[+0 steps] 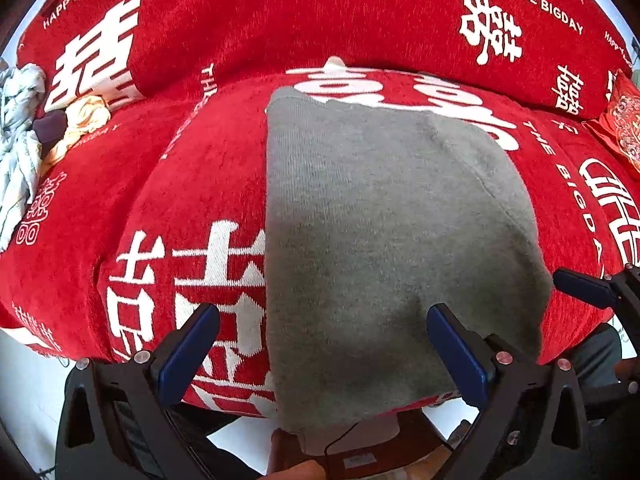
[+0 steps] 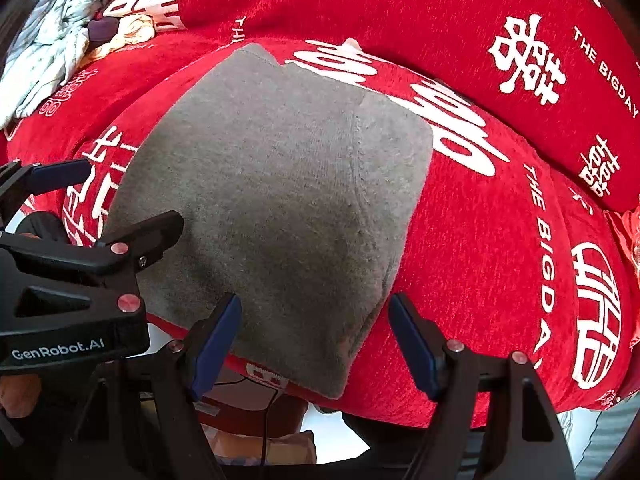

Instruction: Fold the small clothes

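Note:
A grey knit garment [image 1: 380, 220] lies folded into a rough rectangle on the red sofa seat [image 1: 180, 184], and its near edge droops over the seat's front. My left gripper [image 1: 322, 320] is open above the garment's near left edge, one finger over the red cover and the other over the grey knit. One of the right gripper's fingers [image 1: 580, 286] shows at the right border. In the right wrist view my right gripper [image 2: 316, 300] is open over the near right corner of the garment [image 2: 280, 200], and the left gripper [image 2: 132, 194] hovers open at the left. Neither holds anything.
Loose clothes are piled at the back left: a pale blue-grey garment [image 1: 20, 152], a yellow one [image 1: 84, 116] and a dark purple piece [image 1: 50, 128]. A red embroidered cushion [image 1: 620, 124] lies at the right. The red backrest [image 1: 320, 20] rises behind the seat.

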Demonstrator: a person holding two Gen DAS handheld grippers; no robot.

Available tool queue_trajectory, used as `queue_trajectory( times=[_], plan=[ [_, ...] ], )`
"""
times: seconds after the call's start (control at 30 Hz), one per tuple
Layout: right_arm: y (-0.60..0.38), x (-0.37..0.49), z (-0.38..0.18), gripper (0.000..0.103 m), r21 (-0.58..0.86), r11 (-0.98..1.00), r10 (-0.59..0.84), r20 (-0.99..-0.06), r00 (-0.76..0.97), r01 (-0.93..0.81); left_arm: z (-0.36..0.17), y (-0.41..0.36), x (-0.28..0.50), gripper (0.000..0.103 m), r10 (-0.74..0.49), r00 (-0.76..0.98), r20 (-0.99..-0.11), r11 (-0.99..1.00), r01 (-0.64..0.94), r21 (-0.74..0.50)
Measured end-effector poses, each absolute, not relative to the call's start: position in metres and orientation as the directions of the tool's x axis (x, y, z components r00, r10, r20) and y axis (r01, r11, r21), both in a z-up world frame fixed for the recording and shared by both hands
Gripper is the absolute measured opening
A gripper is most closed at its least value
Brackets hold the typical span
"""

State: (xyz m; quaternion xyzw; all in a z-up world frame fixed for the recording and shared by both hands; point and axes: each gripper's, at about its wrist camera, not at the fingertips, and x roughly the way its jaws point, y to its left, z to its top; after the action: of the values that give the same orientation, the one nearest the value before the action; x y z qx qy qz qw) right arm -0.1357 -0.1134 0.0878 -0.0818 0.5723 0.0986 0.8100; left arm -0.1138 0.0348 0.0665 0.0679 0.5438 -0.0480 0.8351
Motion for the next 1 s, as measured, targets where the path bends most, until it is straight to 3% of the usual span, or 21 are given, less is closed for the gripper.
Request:
queue_trajectory(
  times=[1.0],
  plan=[
    [-0.1098, -0.1357, 0.0881, 0.079, -0.022, 0.965, 0.066, -0.944, 0.325, -0.261, 0.0631, 0.0366, -0.1128, 0.103, -0.017, 0.376, -0.927, 0.987, 0.152, 0.044]
  ],
)
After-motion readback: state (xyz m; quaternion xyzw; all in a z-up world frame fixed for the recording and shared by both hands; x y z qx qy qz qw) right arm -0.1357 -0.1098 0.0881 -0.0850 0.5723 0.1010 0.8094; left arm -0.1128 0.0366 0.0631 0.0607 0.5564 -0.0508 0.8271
